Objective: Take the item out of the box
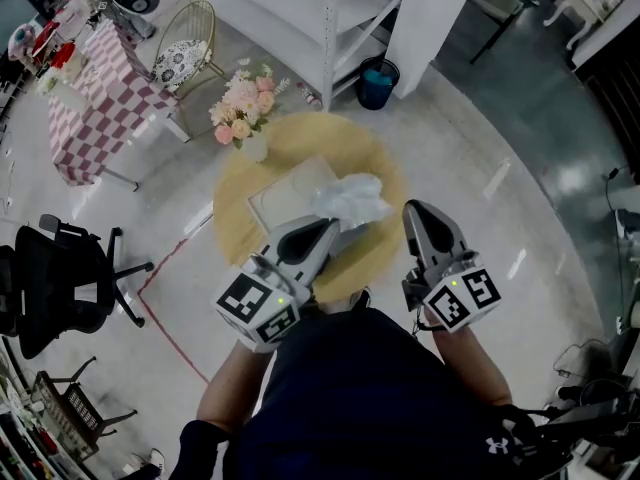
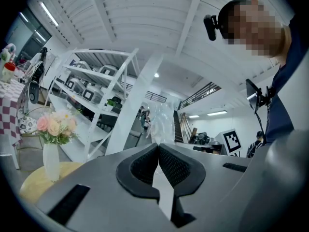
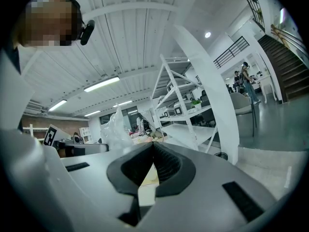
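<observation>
The crinkled clear plastic bag [image 1: 350, 200] hangs over the middle of the round table [image 1: 238, 230], pinched at its 7 o'clock corner by the closed left gripper [image 1: 325, 230], with the flat white box [image 1: 285, 193] at its 9 o'clock. The lift-out looks nearly done; next the bag needs carrying clear and setting on bare wood. The right gripper [image 1: 418, 213], at 4 o'clock, is closed on nothing.

A glossy grey concrete floor [image 1: 500, 118] is seen. A white metal shelving rack [image 1: 300, 13] and a white square pillar [image 1: 430, 13] are placed on it, and a black office chair [image 1: 60, 283] nearby. Long white ceiling lights [image 3: 101, 84] are lit.
</observation>
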Demonstrator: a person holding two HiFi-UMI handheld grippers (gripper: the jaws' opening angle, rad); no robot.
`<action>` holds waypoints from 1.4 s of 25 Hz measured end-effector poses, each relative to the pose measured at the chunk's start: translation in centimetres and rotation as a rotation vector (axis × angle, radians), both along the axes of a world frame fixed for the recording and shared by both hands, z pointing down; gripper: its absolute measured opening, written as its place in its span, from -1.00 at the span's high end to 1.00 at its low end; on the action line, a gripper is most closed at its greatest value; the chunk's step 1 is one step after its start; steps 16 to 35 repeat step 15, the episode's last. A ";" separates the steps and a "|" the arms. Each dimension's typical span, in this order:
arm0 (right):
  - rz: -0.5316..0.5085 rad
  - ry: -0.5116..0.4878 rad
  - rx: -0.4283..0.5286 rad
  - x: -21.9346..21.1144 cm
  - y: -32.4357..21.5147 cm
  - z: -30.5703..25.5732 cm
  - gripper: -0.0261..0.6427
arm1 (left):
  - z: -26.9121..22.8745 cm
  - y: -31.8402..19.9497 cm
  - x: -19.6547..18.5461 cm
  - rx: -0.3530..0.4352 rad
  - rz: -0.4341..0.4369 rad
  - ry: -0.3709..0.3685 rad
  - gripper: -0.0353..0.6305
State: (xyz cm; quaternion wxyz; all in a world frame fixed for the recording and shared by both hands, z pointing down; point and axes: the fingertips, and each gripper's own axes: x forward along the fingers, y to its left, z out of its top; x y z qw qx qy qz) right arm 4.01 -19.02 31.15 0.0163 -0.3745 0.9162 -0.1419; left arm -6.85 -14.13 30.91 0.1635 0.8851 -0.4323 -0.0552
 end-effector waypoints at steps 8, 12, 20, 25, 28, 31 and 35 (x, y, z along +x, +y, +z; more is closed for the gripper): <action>0.004 -0.002 -0.010 0.0 0.2 0.4 0.89 | 0.2 0.2 -0.1 -0.001 0.000 -0.003 0.84; 0.007 -0.004 -0.012 -0.1 0.4 0.4 0.89 | 0.3 0.4 -0.3 -0.001 0.003 -0.003 0.84; 0.007 -0.005 -0.012 -0.2 0.5 0.3 0.89 | 0.3 0.6 -0.4 -0.004 0.001 -0.002 0.84; 0.007 -0.005 -0.012 -0.2 0.5 0.3 0.89 | 0.3 0.6 -0.4 -0.004 0.001 -0.002 0.84; 0.007 -0.005 -0.012 -0.2 0.5 0.3 0.89 | 0.3 0.6 -0.4 -0.004 0.001 -0.002 0.84; 0.007 -0.005 -0.012 -0.2 0.5 0.3 0.89 | 0.3 0.6 -0.4 -0.004 0.001 -0.002 0.84; 0.007 -0.005 -0.012 -0.2 0.5 0.3 0.89 | 0.3 0.6 -0.4 -0.004 0.001 -0.002 0.84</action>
